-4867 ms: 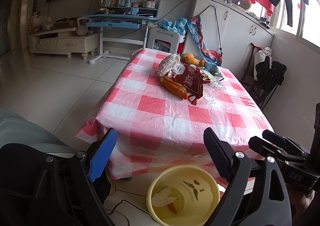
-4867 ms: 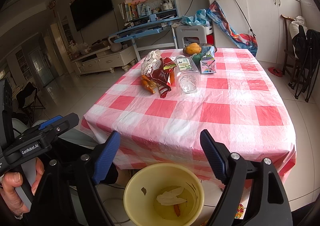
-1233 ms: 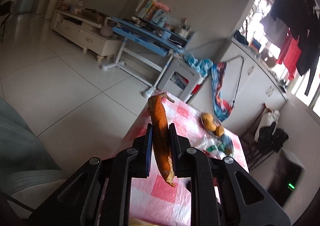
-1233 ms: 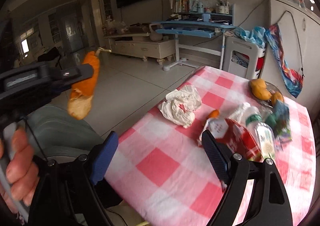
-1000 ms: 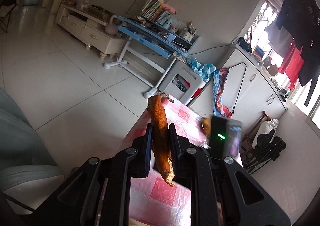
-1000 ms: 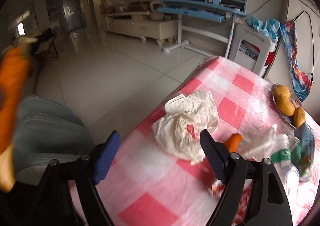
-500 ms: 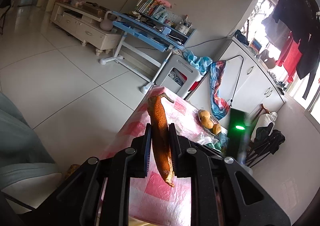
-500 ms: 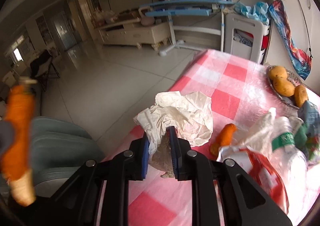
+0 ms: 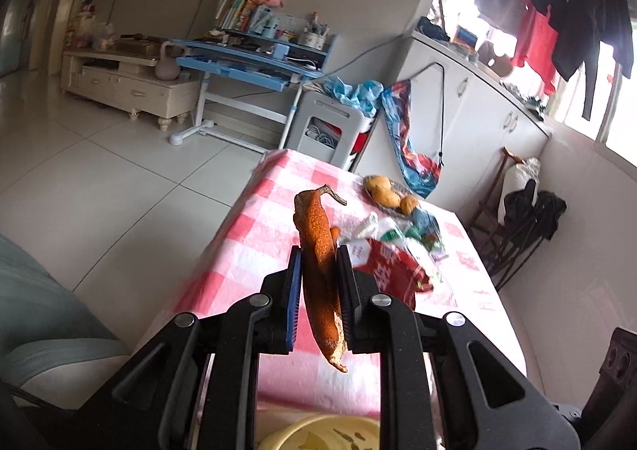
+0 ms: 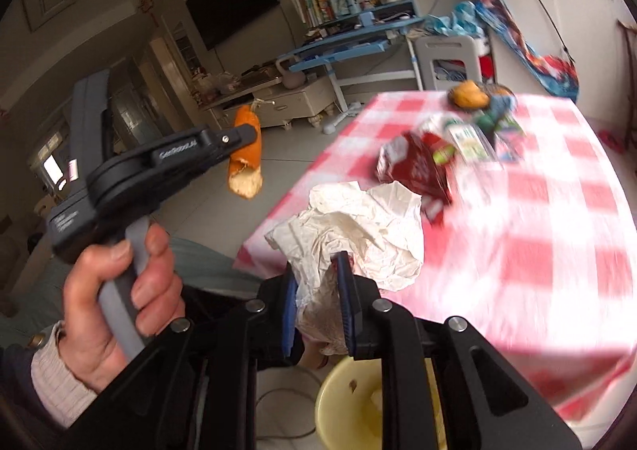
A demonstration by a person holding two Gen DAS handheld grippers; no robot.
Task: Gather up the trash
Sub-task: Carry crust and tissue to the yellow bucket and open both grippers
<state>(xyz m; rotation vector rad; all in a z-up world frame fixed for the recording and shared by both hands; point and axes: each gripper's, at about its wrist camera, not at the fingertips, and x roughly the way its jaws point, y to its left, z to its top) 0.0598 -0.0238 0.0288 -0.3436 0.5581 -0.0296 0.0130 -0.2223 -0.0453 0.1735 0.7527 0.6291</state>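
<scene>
My left gripper (image 9: 317, 265) is shut on an orange peel (image 9: 316, 251), held upright in the air above the table's near edge. The peel (image 10: 246, 153) and the left gripper (image 10: 235, 137) also show at the left of the right wrist view. My right gripper (image 10: 318, 279) is shut on a crumpled white paper wrapper (image 10: 358, 227), lifted off the table. A yellow bin (image 10: 346, 410) stands on the floor below the right gripper; its rim (image 9: 318, 432) shows at the bottom of the left wrist view. A red snack bag (image 10: 414, 163) and a plastic bottle (image 10: 466, 139) lie on the table.
The table has a pink-and-white checked cloth (image 10: 537, 231). A plate of oranges (image 9: 388, 195) and green packets (image 9: 428, 229) lie at its far end. A grey cushioned seat (image 9: 40, 314) is at the left. A folding chair (image 9: 521, 219) stands at the right wall.
My right gripper has lifted the paper wrapper off the table and pulled back towards the bin. My left gripper has kept hold of the peel and swung to look down the table.
</scene>
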